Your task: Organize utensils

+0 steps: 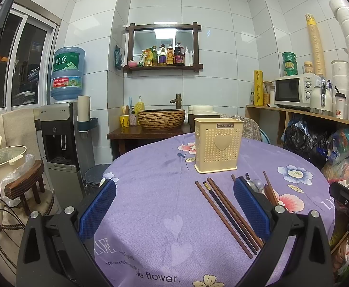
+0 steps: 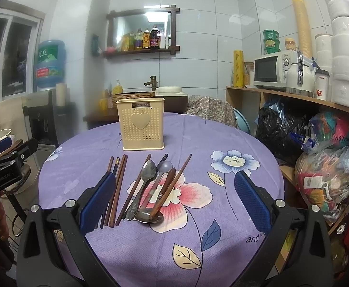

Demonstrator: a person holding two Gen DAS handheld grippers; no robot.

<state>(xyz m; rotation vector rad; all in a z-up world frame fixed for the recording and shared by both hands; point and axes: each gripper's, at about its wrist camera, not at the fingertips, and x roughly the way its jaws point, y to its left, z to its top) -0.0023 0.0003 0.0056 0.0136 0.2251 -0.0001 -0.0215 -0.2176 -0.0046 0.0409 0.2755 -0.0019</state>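
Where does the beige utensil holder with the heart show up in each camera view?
Left wrist view: utensil holder stands right of centre, beyond the chopsticks.
Right wrist view: utensil holder stands left of centre, behind the spoons.
Shared landmark: the microwave on the shelf at right.

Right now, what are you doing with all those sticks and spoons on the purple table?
A person holds two grippers, both open and empty, above the table. The left gripper hovers near a few chopsticks. The right gripper faces the spoons piled with more chopsticks. The cream utensil basket stands behind them. Nothing is picked up yet.
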